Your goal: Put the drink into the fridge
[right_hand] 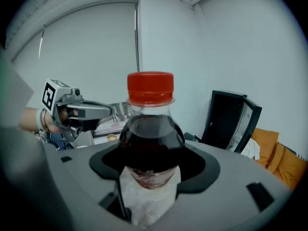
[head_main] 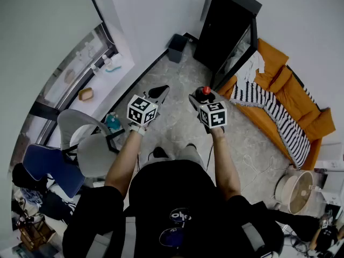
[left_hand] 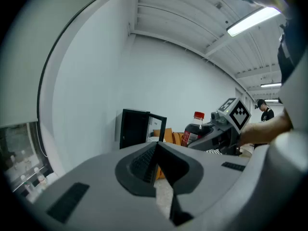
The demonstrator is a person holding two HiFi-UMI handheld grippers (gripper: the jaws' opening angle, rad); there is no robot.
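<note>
In the head view, the right gripper (head_main: 202,98) holds the red-capped clear plastic bottle of dark drink (head_main: 206,91), with the tall black fridge (head_main: 224,28) farther ahead, its door ajar. In the left gripper view, the left gripper (left_hand: 156,153) is pressed together and empty. In the right gripper view, wide-set jaws pinch the bottle's round body; it looks full, so it is probably heavy and slick, and this hold below the shoulder suits it.

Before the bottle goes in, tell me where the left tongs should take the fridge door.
Take the fridge door by its free upright edge, probably coming from the front with the left tongs. The door stands swung out, so that thin edge is exposed to pinch; the flat glass panel is not.
</note>
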